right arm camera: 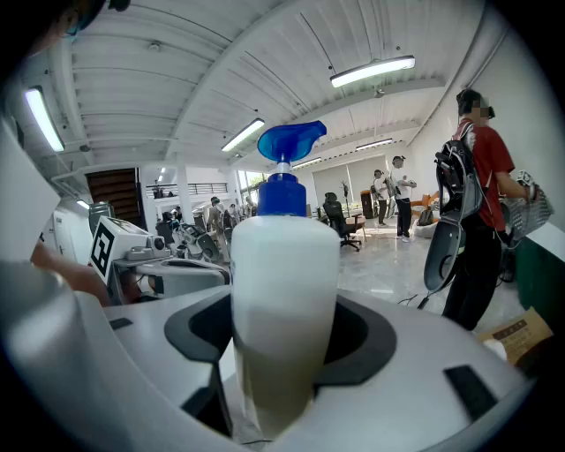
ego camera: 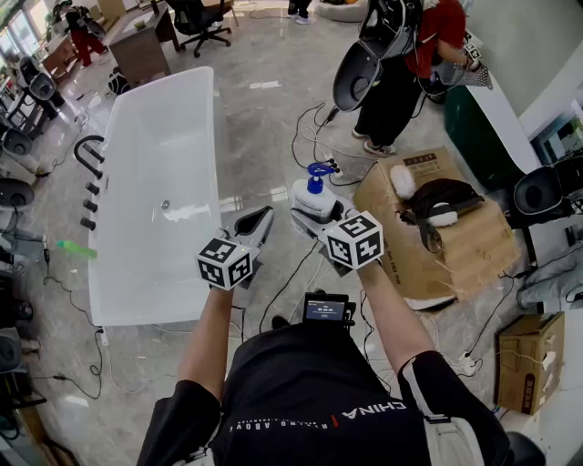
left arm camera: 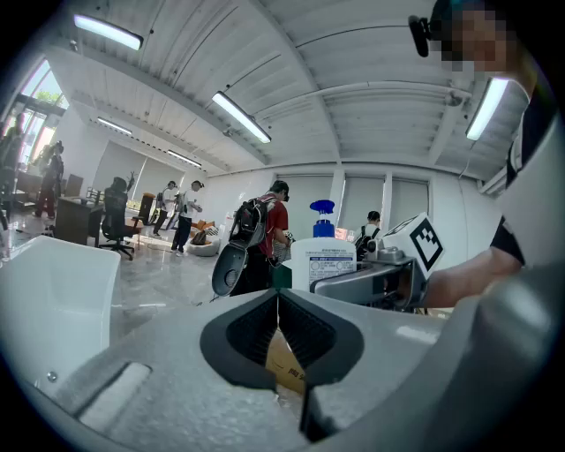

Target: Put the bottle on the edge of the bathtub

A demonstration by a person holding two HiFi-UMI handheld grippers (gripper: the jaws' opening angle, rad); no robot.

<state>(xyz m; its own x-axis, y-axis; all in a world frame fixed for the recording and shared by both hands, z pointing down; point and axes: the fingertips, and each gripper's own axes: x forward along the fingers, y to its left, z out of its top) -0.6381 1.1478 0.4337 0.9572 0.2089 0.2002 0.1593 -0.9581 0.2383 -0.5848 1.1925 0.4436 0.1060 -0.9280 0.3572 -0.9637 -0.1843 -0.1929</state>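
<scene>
Grey floor [ego camera: 264, 136] beside bathtub [ego camera: 150, 264], bottle [ego camera: 314, 193] upright, gripped by right claw [ego camera: 312, 218] (left claw [left arm camera: 279, 305] closed, empty)

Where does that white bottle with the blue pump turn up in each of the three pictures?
Head view: the bottle sits just above centre, held in the right claw.
Left gripper view: the bottle is right of centre, at mid-height.
Right gripper view: the bottle is dead centre and fills the middle.
Shared landmark: the person in red, top right, is also in both gripper views.
</scene>
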